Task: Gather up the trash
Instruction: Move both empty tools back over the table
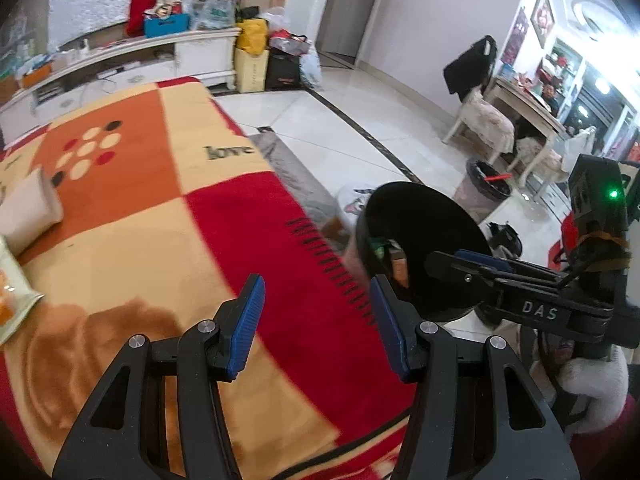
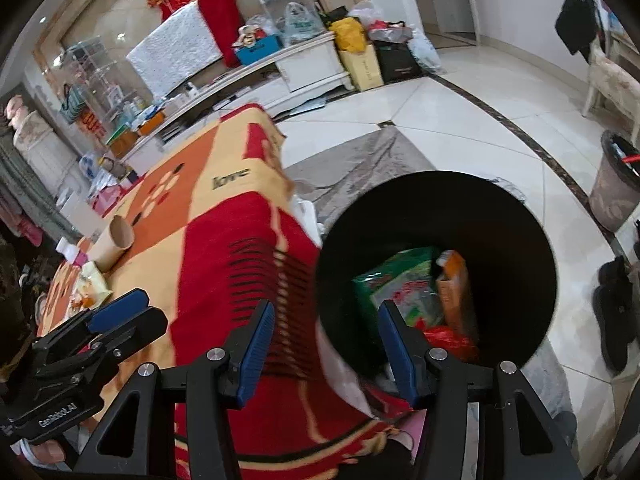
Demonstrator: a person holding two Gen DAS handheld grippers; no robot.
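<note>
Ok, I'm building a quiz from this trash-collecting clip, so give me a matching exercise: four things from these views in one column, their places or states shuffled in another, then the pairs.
Things:
1. cardboard tube
2. green packet
3. left gripper
4. grey bin

Places or states:
A. inside the black bin
B. lying on the blanket
C. standing on the tiled floor, far right
D. open, holding nothing, over the blanket's red corner

Pairs: 1-B, 2-A, 3-D, 4-C
</note>
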